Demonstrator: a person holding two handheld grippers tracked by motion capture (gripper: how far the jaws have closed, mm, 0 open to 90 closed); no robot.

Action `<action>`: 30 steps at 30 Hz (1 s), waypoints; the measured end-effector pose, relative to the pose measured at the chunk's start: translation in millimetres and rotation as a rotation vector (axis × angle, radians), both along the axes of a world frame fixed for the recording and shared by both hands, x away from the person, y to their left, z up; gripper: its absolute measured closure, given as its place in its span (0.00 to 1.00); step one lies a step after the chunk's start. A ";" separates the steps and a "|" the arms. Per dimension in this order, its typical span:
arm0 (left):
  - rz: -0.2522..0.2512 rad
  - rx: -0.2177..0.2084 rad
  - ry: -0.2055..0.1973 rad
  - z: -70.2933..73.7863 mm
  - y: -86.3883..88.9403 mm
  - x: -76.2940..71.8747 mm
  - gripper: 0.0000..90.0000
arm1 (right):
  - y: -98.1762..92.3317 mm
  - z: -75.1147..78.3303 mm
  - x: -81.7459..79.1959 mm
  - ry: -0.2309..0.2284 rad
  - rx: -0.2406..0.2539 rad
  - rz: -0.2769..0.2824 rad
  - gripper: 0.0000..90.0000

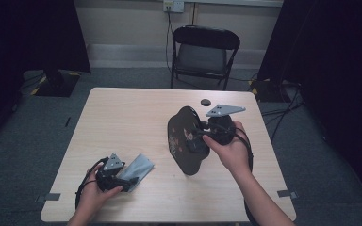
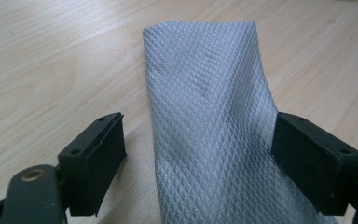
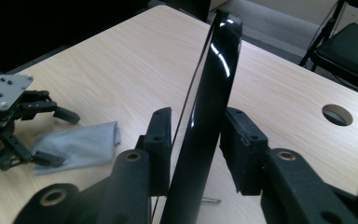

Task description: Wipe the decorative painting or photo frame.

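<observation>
A glossy black oval plate (image 1: 186, 141) with a faint pattern on its face stands on edge, right of the table's middle. My right gripper (image 1: 199, 134) is shut on its rim from the right side. In the right gripper view the plate's thin edge (image 3: 209, 93) rises between the two pads, both against it. A grey quilted cloth (image 1: 139, 167) lies folded near the front left. My left gripper (image 1: 128, 181) rests open on the table, and the cloth (image 2: 209, 116) runs between its jaws (image 2: 198, 158); the left pad stands clear of it.
The light wooden table (image 1: 122, 117) has a round cable hole (image 1: 205, 101) at its far edge. A black folding chair (image 1: 202, 52) stands behind it. Dark curtains hang at both sides. A small metal pin (image 3: 209, 200) lies by the plate's foot.
</observation>
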State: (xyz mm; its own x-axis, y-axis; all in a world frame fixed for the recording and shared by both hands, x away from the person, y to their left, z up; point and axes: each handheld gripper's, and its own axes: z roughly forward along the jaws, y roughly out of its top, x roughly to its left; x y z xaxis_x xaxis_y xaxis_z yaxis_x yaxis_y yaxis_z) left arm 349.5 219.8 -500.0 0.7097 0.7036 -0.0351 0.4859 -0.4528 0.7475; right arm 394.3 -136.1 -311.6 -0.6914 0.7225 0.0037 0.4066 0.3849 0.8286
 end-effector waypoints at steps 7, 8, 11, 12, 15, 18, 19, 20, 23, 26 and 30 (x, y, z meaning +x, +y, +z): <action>0.002 -0.005 0.000 -0.2 -0.3 0.0 0.19 | 7.5 1.5 3.8 0.019 -0.002 -0.046 0.83; 0.002 -0.005 -0.001 -0.2 -0.3 0.0 0.19 | 7.8 1.5 4.2 0.022 -0.002 -0.051 0.84; 0.000 -0.003 -0.002 -0.1 -0.1 0.2 0.19 | 6.3 1.0 5.4 0.048 0.037 -0.076 0.86; 0.000 -0.003 -0.002 -0.1 -0.1 0.2 0.19 | 5.9 1.0 5.7 0.053 0.043 -0.078 0.87; -0.006 0.002 -0.002 0.1 0.3 0.5 0.19 | 4.6 0.3 6.3 0.068 0.074 -0.084 0.88; -0.009 0.010 -0.005 0.4 0.8 0.9 0.19 | 2.5 -0.1 7.0 0.065 0.096 -0.089 0.88; -0.008 0.008 -0.005 0.3 0.7 0.8 0.19 | 1.3 0.1 6.5 0.059 0.111 -0.094 0.88; -0.007 0.007 -0.005 0.2 0.6 0.8 0.19 | 0.0 0.7 6.1 0.056 0.119 -0.100 0.88; -0.010 0.011 -0.005 0.4 0.9 0.9 0.19 | -3.2 4.1 3.3 0.044 0.125 -0.099 0.88; -0.011 0.011 -0.006 0.4 0.9 1.0 0.19 | -10.9 7.8 0.8 0.036 0.121 -0.105 0.88; -0.011 0.011 -0.006 0.4 0.8 1.0 0.19 | -24.1 9.2 -0.1 0.035 0.137 -0.127 0.88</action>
